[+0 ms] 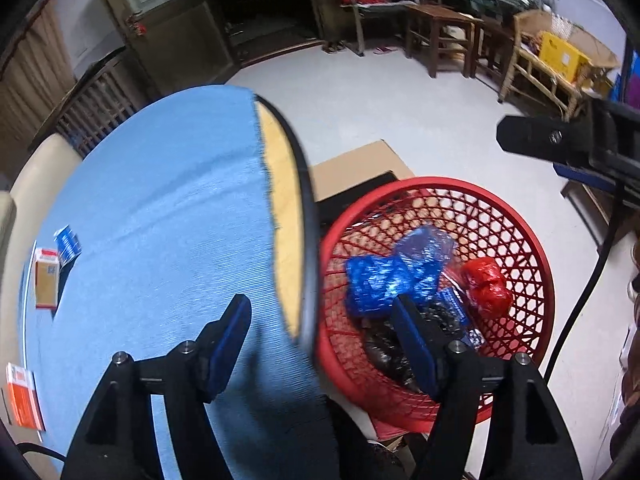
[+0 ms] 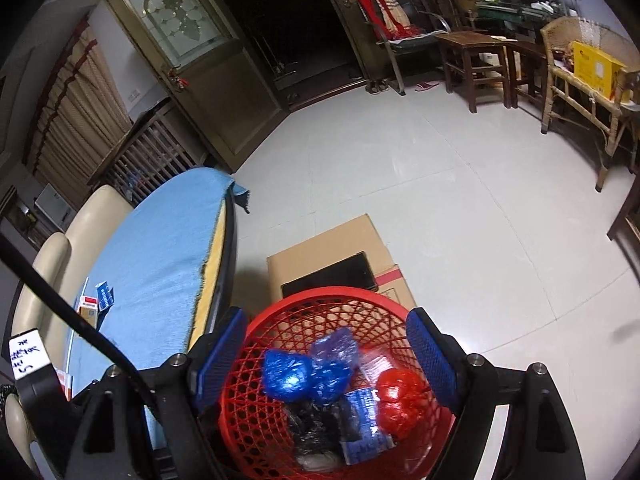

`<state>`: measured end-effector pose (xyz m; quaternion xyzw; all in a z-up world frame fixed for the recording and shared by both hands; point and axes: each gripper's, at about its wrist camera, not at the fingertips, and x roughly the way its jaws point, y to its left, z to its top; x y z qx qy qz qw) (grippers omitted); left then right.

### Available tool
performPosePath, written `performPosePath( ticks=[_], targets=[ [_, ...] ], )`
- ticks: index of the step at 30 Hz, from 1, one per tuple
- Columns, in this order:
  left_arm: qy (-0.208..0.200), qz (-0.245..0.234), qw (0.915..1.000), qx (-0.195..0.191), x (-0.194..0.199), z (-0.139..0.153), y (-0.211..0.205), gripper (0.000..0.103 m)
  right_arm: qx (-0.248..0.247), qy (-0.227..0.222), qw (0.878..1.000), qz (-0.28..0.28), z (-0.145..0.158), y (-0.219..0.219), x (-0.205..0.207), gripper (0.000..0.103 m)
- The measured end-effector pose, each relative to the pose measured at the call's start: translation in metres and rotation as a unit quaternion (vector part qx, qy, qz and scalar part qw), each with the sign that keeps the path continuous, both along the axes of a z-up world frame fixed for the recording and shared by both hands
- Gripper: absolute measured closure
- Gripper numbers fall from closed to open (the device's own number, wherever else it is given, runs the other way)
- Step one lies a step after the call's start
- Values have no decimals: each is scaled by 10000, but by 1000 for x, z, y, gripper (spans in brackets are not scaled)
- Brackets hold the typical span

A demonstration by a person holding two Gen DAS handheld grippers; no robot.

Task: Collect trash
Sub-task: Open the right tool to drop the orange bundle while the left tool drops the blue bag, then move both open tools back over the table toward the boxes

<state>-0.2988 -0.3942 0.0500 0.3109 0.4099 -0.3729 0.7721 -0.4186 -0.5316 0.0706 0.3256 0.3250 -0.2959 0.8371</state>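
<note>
A red mesh basket (image 1: 532,248) (image 2: 256,412) stands on the floor beside a round table. Inside lie a crumpled blue plastic bag (image 1: 384,276) (image 2: 288,372), a red plastic bag (image 1: 486,286) (image 2: 400,400), a black bag (image 1: 384,348) (image 2: 316,424) and a blue packet (image 2: 362,424). My left gripper (image 1: 324,340) is open and empty, straddling the table edge and the basket rim. My right gripper (image 2: 328,352) is open and empty, hanging above the basket. The right gripper also shows in the left wrist view as a black bar (image 1: 560,140) at the upper right.
The table wears a blue cloth (image 1: 160,216) (image 2: 160,256); small boxes (image 1: 46,280) (image 2: 90,312) and an orange booklet (image 1: 24,400) lie on it. A cardboard box (image 1: 360,168) (image 2: 332,260) sits behind the basket. Wooden chairs (image 2: 476,60) and a doorway stand farther off.
</note>
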Motion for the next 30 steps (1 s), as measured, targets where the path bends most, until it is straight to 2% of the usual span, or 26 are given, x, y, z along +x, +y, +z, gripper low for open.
performPosePath(
  ticks=[9,15,25,30],
  targets=[
    [-14,552,9979,-336,32,18,54,30,-185,57,9980,601,11,45,47,18],
    [-4,1105,9925,-517,62,23,101,30,-329,110,9929,1135,16,89,88,18],
    [186,2073,9749,-792,112,22,185,30,-565,255,9795,1917,20,164,151,18],
    [275,2535,9626,-916,133,19,231,29,-672,352,9702,2302,19,202,183,18]
  ],
)
